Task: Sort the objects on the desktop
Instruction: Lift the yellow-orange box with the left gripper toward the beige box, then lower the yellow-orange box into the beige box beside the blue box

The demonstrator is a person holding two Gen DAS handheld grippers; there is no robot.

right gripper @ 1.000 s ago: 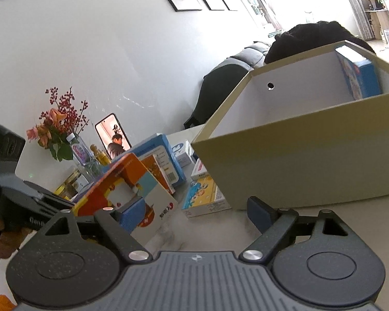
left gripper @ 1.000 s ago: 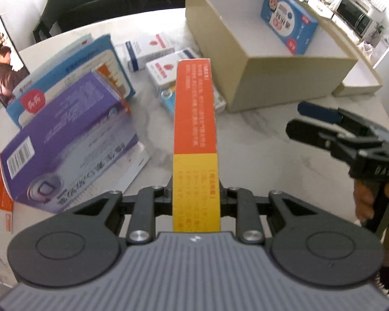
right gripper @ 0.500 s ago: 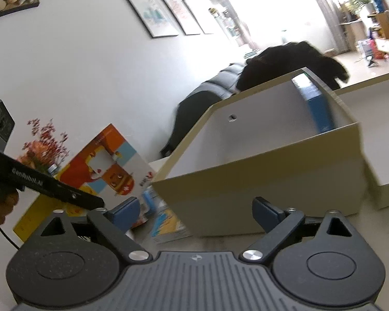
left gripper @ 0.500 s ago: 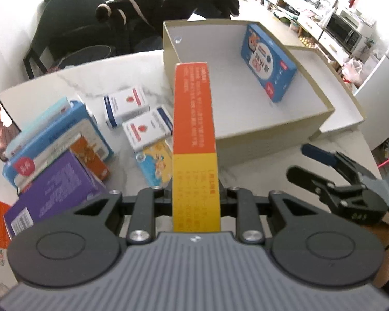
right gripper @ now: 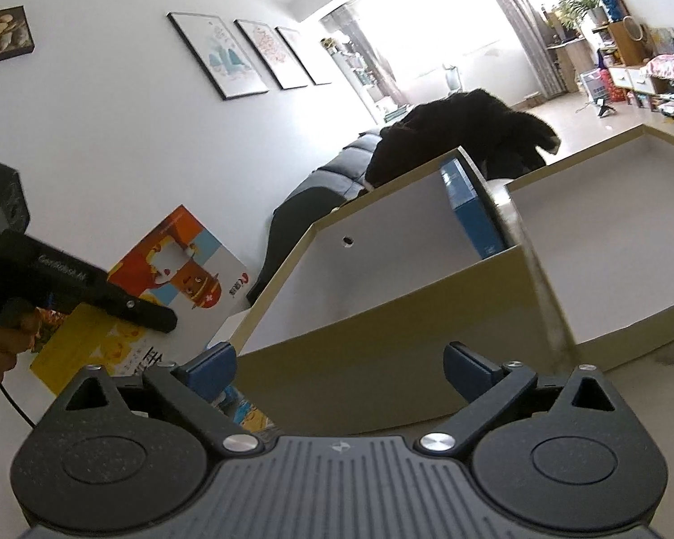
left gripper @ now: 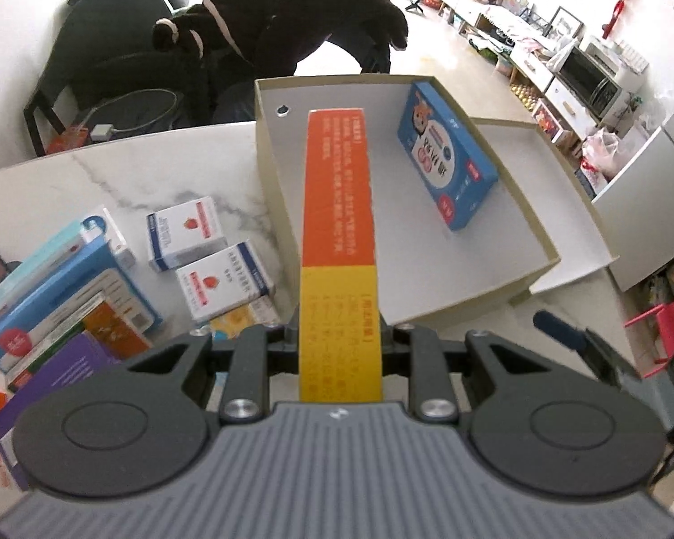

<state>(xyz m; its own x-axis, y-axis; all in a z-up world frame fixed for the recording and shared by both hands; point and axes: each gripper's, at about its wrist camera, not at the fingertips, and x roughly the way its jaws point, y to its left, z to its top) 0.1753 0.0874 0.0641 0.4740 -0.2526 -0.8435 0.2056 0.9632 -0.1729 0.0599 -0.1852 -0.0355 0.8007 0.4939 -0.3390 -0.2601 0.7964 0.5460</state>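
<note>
Left wrist: orange-yellow box point(left gripper: 339, 242) clamped in left gripper point(left gripper: 339, 337).

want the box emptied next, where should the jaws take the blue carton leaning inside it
Take the blue carton by its raised upper edge, coming down from above. It stands tilted against the wall of the cardboard box, so that thin edge is free while the lower one sits on the floor.

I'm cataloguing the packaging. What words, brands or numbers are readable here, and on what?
"GenRobot.AI": side of the left tool, faint.
Orange-and-yellow box in that tool: Chinese print, too blurred to read.
Blue box in the beige carton: print too blurred.
White boxes on the table: too small.
</note>
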